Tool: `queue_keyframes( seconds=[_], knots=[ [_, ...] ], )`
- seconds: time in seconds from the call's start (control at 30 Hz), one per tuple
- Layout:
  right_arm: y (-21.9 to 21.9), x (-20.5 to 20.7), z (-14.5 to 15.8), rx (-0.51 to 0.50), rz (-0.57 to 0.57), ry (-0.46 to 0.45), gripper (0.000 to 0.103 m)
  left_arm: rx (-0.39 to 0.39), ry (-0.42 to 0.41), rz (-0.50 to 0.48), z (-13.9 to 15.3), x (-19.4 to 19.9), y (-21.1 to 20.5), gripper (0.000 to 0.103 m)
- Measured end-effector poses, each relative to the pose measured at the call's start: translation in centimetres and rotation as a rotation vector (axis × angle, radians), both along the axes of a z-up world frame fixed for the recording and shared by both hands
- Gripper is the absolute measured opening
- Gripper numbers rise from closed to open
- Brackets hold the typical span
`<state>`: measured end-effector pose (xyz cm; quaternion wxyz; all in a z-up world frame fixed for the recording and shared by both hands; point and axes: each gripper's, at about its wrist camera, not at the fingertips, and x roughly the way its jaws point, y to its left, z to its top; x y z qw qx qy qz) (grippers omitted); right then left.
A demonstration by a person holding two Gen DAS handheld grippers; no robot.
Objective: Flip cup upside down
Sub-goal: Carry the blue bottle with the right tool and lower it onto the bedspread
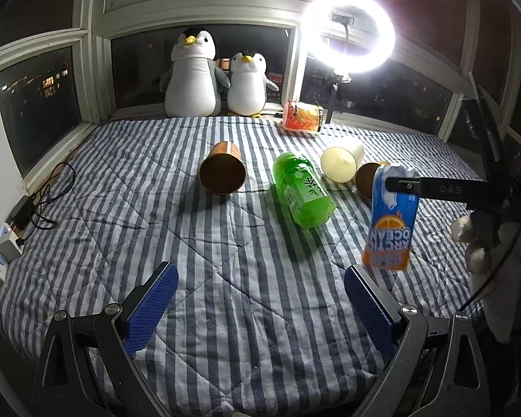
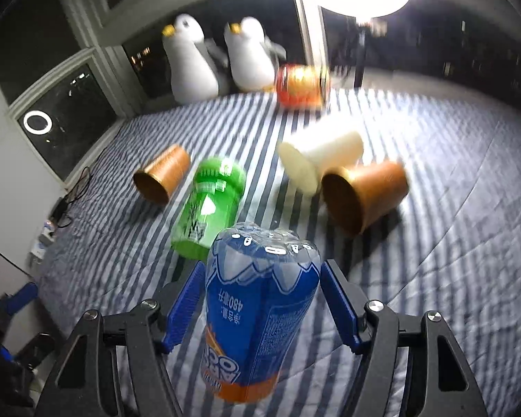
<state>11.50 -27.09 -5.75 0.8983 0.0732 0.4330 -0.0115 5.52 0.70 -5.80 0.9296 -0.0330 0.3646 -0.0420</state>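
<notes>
Three cups lie on their sides on the striped quilt (image 1: 225, 278): a brown cup (image 1: 222, 170) (image 2: 159, 180), a white cup (image 1: 342, 161) (image 2: 319, 160), and a second brown cup (image 1: 366, 179) (image 2: 361, 194) partly hidden behind the bottle in the left wrist view. My right gripper (image 2: 264, 305) (image 1: 399, 184) is shut on a blue and orange plastic bottle (image 2: 260, 316) (image 1: 392, 222), held above the quilt with its label inverted. My left gripper (image 1: 260, 307) stands open over bare quilt at the front, with nothing between its blue pads. The right wrist view is motion-blurred.
A green bottle (image 1: 302, 194) (image 2: 208, 205) lies between the cups. Two plush penguins (image 1: 191, 76), an orange packet (image 1: 302, 116) and a ring light (image 1: 349, 31) stand along the window at the back. A power strip and cables (image 1: 14, 222) lie at the left edge.
</notes>
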Motion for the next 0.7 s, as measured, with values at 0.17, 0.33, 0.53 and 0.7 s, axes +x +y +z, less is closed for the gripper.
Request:
queue_keyframes(
  seconds=[0.17,0.33,0.53,0.7],
  knots=[
    [0.4,-0.5,0.5,-0.089,-0.023,-0.087,0.065,0.002,0.000,0.001,0.0,0.0,0.0,0.098],
    [1.3,-1.0,0.6,-0.200,-0.030,-0.152,0.065,0.000,0.001,0.001,-0.1,0.0,-0.2,0.098],
    [2.4,-1.8,0.2,-0.282,-0.009,-0.193,0.065,0.000,0.002,-0.009,-0.1,0.1,-0.7,0.098],
    [3.5,-2.8,-0.5,-0.332,0.008,-0.210,0.065,-0.003,-0.001,-0.009,0.0,0.1,-0.7,0.098]
  ],
)
